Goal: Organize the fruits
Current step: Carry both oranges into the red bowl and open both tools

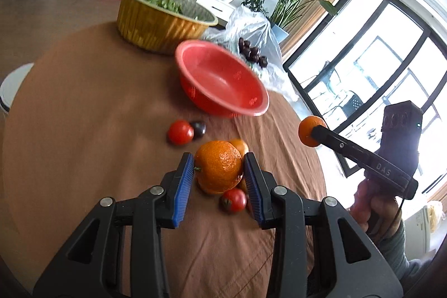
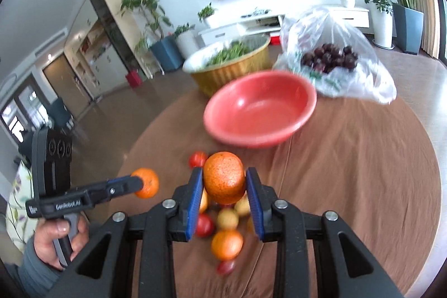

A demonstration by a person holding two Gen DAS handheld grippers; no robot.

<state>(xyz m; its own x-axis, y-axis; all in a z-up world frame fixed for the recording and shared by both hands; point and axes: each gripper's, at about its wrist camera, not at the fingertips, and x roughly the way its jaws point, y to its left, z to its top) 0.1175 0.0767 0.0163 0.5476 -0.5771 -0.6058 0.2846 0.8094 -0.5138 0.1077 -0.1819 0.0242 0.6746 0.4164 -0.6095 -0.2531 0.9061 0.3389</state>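
Oranges fill both my grippers. My left gripper is clamped on an orange, its blue pads pressing either side, and the fruit sits clear of the brown cloth. My right gripper grips a second orange the same way; in the left view it shows at the right edge, held by my hand. Under the raised oranges lies the rest of the pile: a tomato just below the left one, another tomato touching a dark plum nearer the red bowl. That bowl stands empty on the cloth, beyond the pile. Behind it are a gold basin of greens and a clear bag of dark plums. The right view is blurred, so the small fruits below that gripper are hard to tell apart.
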